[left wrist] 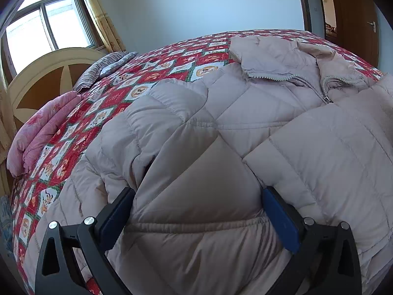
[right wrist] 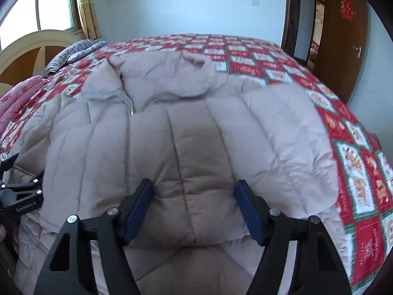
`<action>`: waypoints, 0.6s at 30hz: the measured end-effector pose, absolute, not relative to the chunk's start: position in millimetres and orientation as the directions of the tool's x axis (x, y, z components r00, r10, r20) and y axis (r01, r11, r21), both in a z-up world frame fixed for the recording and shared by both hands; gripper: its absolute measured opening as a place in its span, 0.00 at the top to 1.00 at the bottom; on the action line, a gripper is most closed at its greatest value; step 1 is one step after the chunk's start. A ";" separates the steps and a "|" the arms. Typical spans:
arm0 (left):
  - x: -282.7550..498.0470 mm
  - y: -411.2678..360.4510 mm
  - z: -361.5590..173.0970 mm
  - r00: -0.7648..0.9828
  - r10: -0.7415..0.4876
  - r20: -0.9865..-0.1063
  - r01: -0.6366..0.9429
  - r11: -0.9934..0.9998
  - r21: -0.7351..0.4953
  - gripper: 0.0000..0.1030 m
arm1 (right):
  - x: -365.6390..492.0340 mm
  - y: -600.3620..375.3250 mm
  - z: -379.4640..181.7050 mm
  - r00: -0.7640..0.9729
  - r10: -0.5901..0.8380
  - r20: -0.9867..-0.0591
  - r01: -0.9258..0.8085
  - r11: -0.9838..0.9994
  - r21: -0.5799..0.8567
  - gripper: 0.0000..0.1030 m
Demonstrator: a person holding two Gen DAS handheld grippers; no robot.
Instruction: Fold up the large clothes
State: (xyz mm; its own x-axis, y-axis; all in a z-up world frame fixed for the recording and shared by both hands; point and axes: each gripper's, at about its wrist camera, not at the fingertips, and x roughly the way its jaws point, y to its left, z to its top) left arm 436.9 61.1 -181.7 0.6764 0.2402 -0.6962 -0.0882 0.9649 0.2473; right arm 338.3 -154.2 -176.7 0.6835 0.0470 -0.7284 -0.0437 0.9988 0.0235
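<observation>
A pale pink-beige quilted puffer jacket (left wrist: 221,113) lies front up on a bed, its collar and zip (left wrist: 326,98) at the far end. My left gripper (left wrist: 199,196) stands wide open and low on the jacket, a puffy fold of it bulging between the blue pads (left wrist: 280,218). In the right wrist view the same jacket (right wrist: 196,135) fills the middle. My right gripper (right wrist: 194,189) is open astride a padded strip near the hem, the fabric swelling up between its fingers. The left gripper's black frame (right wrist: 19,191) shows at the left edge.
The bed has a red, white and green patchwork cover (right wrist: 356,172). A folded pink quilt (left wrist: 41,132) and a striped pillow (left wrist: 105,66) lie by the cream headboard (left wrist: 49,73). A window is behind it; a brown door (right wrist: 343,49) stands at the right.
</observation>
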 end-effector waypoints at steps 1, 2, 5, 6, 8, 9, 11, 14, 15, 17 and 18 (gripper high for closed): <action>436.9 61.0 -181.7 0.676 0.241 -0.696 -0.088 0.964 0.249 0.01 | 340.3 -154.6 -182.1 0.679 0.044 -0.733 -0.043 0.999 0.020 0.29; 436.9 61.2 -181.6 0.676 0.243 -0.696 -0.088 0.964 0.251 0.01 | 340.8 -154.2 -182.9 0.677 0.041 -0.735 -0.042 0.999 0.017 0.29; 437.7 61.5 -182.0 0.674 0.242 -0.698 -0.087 0.964 0.250 0.01 | 342.6 -149.5 -187.4 0.669 0.023 -0.743 -0.045 0.999 -0.010 0.27; 437.8 61.5 -182.0 0.674 0.241 -0.698 -0.087 0.964 0.250 0.01 | 343.2 -148.5 -188.7 0.667 0.018 -0.745 -0.045 0.999 -0.016 0.27; 437.8 61.6 -181.9 0.674 0.242 -0.698 -0.087 0.964 0.250 0.01 | 341.8 -145.4 -189.2 0.667 0.008 -0.745 -0.043 0.999 -0.028 0.27; 437.8 61.4 -182.0 0.674 0.242 -0.698 -0.087 0.964 0.251 0.01 | 341.5 -144.7 -189.7 0.667 0.001 -0.745 -0.042 0.998 -0.036 0.27; 437.7 61.6 -181.9 0.674 0.242 -0.698 -0.087 0.964 0.251 0.01 | 339.8 -143.8 -190.0 0.668 -0.009 -0.744 -0.041 0.998 -0.050 0.27; 437.7 61.6 -181.9 0.675 0.243 -0.697 -0.087 0.964 0.252 0.01 | 339.1 -141.5 -189.8 0.668 -0.022 -0.744 -0.039 0.997 -0.064 0.27; 437.7 61.5 -181.9 0.675 0.245 -0.696 -0.088 0.963 0.254 0.01 | 338.9 -140.9 -190.1 0.668 -0.026 -0.743 -0.038 0.997 -0.069 0.27; 437.7 61.6 -181.9 0.674 0.244 -0.697 -0.087 0.963 0.254 0.01 | 339.2 -137.9 -190.2 0.669 -0.040 -0.742 -0.036 0.996 -0.086 0.27; 437.8 61.6 -181.9 0.674 0.244 -0.697 -0.087 0.963 0.253 0.01 | 339.1 -137.0 -190.4 0.670 -0.045 -0.741 -0.035 0.995 -0.092 0.27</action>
State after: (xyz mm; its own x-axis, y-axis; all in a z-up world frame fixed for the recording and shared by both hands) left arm 437.8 61.6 -181.9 0.6737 0.2444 -0.6975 -0.0870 0.9634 0.2535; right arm 339.1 -137.0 -190.4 0.6696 -0.0453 -0.7413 -0.0348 0.9951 -0.0923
